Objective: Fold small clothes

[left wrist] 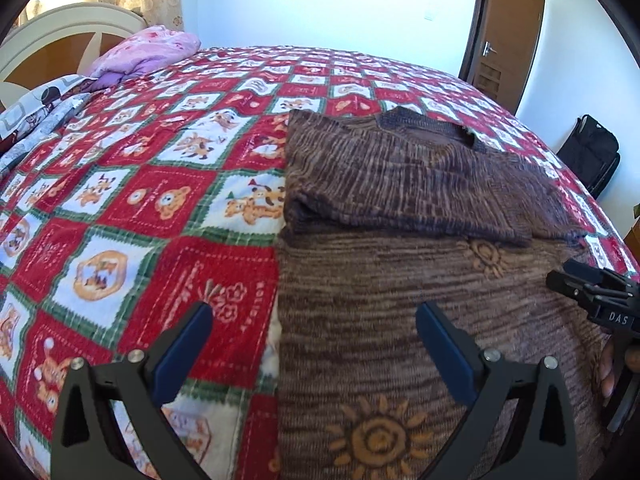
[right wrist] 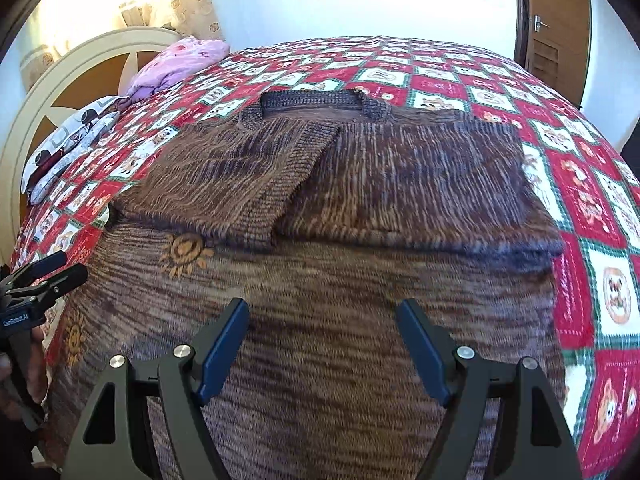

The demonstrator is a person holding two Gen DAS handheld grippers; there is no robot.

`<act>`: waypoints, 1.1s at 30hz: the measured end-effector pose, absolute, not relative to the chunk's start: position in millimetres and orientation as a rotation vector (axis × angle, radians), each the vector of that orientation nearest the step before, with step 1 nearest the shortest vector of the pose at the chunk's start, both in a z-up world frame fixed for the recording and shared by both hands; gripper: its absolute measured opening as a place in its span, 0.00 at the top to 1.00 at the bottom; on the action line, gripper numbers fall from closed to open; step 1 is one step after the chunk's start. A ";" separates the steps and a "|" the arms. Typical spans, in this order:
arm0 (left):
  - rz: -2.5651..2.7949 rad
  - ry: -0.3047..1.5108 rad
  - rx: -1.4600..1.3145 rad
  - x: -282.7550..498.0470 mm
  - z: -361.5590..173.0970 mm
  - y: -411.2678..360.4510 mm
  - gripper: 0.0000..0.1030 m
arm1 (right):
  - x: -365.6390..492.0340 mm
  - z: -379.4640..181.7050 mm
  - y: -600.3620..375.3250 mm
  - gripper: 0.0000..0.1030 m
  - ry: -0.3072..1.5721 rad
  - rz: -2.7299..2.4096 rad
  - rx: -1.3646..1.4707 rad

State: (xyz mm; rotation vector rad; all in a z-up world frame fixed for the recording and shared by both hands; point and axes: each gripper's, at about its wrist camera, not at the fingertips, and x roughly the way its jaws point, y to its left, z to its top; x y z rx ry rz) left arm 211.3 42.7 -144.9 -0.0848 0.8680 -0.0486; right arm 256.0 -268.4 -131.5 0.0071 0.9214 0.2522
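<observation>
Sweater (right wrist: 320, 280), brown knit with orange sun motifs, lies flat on the bed, its lower half spread toward me and both sleeves folded in across the chest. Nearest, the right tool (right wrist: 322, 316) hangs over the middle of the sweater's body with its blue-padded fingers (right wrist: 224, 352) spread wide and nothing between them. The left tool (left wrist: 314, 320) hovers at the sweater's left edge, straddling the line where knit meets bedspread (left wrist: 140, 200); its fingers are likewise parted and empty. Each tool shows at the margin of the other's view, with part of a hand (left wrist: 610, 368) gripping the handle.

Further up, the folded sleeves overlap in a thick band across the garment, and beyond them the darker ribbed collar (right wrist: 316, 102) lies at the far end. The bedspread beneath is a red, white and green patchwork with bear and animal pictures. At the head of the bed sit a pink quilt bundle (left wrist: 148, 52) and a grey patterned pillow (right wrist: 72, 140) against a cream headboard (right wrist: 80, 64). A brown door (left wrist: 508, 32) stands at the far wall, with a black bag (left wrist: 592, 156) on the floor near it.
</observation>
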 end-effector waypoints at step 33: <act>-0.101 0.906 0.082 91.7 -138.2 27.9 0.00 | 147.7 -122.8 -281.7 0.25 0.884 0.241 -0.022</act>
